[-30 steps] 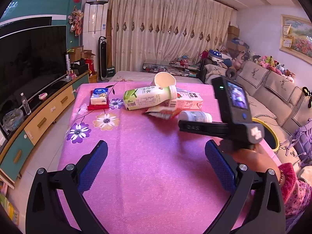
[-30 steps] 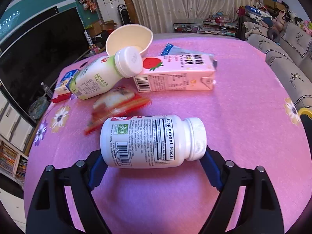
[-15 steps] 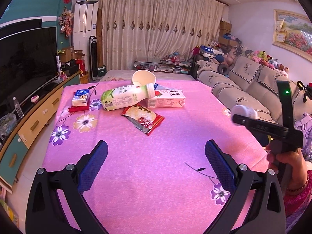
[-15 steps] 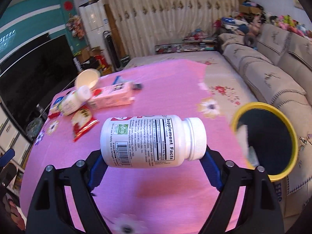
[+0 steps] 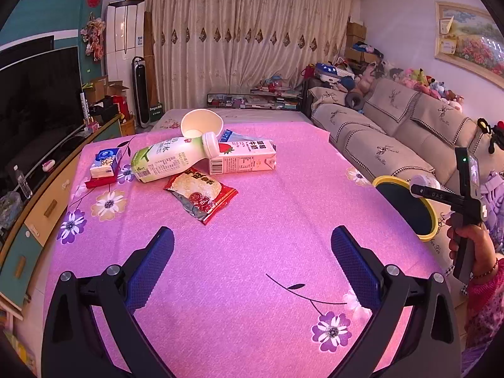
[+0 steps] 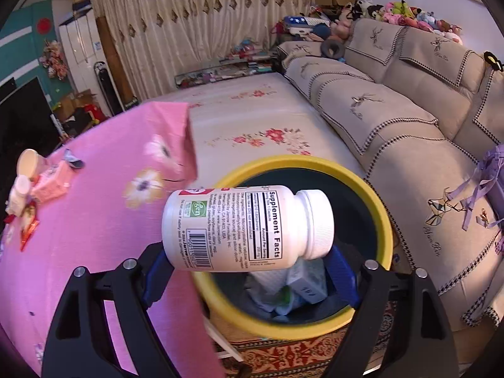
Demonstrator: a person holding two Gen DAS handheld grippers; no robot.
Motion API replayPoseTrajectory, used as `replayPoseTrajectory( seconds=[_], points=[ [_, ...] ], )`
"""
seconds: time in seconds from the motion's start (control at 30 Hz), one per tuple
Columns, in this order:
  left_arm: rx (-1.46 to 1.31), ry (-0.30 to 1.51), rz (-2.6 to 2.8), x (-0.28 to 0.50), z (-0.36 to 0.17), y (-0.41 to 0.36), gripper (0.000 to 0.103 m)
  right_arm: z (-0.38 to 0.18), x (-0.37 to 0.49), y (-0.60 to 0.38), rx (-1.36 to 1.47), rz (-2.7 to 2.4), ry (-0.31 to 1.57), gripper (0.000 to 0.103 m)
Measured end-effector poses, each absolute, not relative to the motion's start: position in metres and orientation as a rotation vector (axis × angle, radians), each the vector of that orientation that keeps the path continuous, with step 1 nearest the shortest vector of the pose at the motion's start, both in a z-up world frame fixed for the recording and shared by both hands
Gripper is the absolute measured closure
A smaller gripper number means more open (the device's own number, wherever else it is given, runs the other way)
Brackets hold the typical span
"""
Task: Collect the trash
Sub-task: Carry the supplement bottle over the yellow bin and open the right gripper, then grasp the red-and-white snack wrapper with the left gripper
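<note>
- Pink flowered tablecloth (image 5: 252, 252) covers a table in a living room, with a beige sofa (image 5: 393, 116) on the right, cream curtains (image 5: 245, 37) behind and a dark television (image 5: 34, 100) on the left.
- Right tongs (image 6: 249, 267) clamp a white pill bottle (image 6: 245, 228) lying sideways between the blue pads, cap pointing right.
- That bottle hangs over the open mouth of a yellow-rimmed bin (image 6: 386, 217), which stands just beside the table edge; crumpled wrappers and a small box lie inside.
- Left tongs (image 5: 252, 261) are spread wide above bare cloth, holding nothing.
- Farther along the table lie a white and green drink bottle (image 5: 170, 160) on its side, its cap resting against a pink strawberry milk carton (image 5: 245, 157), a paper cup (image 5: 201, 123) tipped over behind them, a red snack packet (image 5: 200, 193) in front, and a small blue and white carton (image 5: 105, 162) to the left.
- Pill bottle label reads "Supplement Facts" with a barcode; the milk carton carries Chinese characters, and the finer print is too small to read.
</note>
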State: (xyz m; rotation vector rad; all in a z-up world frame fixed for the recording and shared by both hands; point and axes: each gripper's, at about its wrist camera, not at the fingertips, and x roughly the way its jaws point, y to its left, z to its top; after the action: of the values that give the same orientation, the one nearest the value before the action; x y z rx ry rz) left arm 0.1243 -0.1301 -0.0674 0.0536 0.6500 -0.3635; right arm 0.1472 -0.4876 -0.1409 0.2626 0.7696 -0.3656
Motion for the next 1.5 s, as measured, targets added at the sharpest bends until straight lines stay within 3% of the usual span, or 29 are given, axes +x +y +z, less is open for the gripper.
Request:
replayPoseTrajectory(
  seconds=[0.37,0.43,1.5],
  points=[
    [0.063,0.705,-0.321,0.154,-0.081,-0.145,0.005,-0.193,0.165,-0.530,0.266,-0.422,0.871,0.020],
    [0.072,0.714,-0.310,0.159,-0.084,-0.147,0.005,-0.194,0.162,-0.531,0.254,-0.430,0.862,0.013],
    [-0.096,0.951,0.161,0.339,-0.160,-0.147,0.005,-0.175,0.166,-0.521,0.263,-0.380,0.787,0.011]
  ],
)
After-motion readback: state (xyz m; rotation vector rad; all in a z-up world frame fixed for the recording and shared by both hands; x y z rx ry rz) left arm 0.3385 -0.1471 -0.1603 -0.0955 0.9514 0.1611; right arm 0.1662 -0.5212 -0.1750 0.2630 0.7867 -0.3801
